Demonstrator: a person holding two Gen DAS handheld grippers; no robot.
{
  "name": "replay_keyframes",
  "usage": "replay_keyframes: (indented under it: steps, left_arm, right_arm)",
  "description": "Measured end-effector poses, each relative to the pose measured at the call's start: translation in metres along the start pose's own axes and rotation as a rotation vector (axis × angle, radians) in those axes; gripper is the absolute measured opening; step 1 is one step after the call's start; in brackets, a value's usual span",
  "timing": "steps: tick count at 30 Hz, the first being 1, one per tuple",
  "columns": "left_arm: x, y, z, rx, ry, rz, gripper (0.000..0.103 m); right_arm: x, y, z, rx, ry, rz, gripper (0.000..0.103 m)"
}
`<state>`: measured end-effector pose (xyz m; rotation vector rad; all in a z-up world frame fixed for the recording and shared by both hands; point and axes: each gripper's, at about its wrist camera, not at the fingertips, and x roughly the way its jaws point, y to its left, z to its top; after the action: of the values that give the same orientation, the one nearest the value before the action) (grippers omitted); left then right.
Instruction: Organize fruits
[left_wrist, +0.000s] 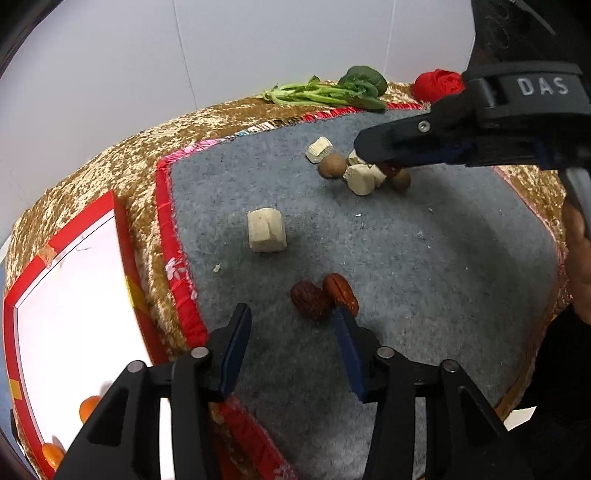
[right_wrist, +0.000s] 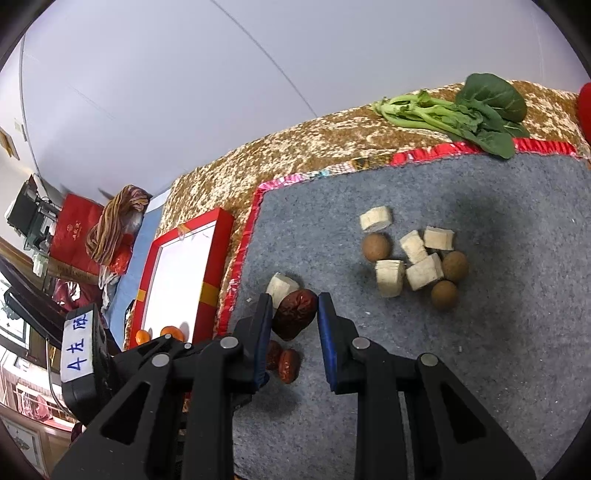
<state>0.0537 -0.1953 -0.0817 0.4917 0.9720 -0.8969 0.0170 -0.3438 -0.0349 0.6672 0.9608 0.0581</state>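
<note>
Wrinkled, dark red and glossy, the date (right_wrist: 295, 314) I hold pinched in my right gripper (right_wrist: 294, 314) hangs above the grey mat (right_wrist: 480, 369), while my left gripper (left_wrist: 291, 325) gapes empty beside two more dates (left_wrist: 323, 297).

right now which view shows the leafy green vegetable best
The right wrist view: the leafy green vegetable lies large and whole at the far edge of the gold cloth, stems and dark leaves distinct. In the left wrist view the same vegetable is also whole, but smaller and farther away.
</note>
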Motion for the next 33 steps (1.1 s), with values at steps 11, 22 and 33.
replay_keyframes:
  steps: [11, 22, 33]
  left_arm:
    - [0.029, 0.003, 0.014, -0.043, 0.030, 0.046, 0.028]
    - [0.041, -0.010, 0.036, -0.028, -0.001, 0.034, 0.028]
    - [0.047, -0.008, 0.040, -0.072, -0.015, 0.014, 0.025]
  right_arm:
    - [-0.011, -0.011, 0.000, 0.013, -0.001, 0.014, 0.026]
    - [-0.010, -0.016, -0.002, 0.025, 0.008, 0.002, 0.026]
    - [-0.016, -0.024, -0.002, 0.032, 0.016, 0.005, 0.027]
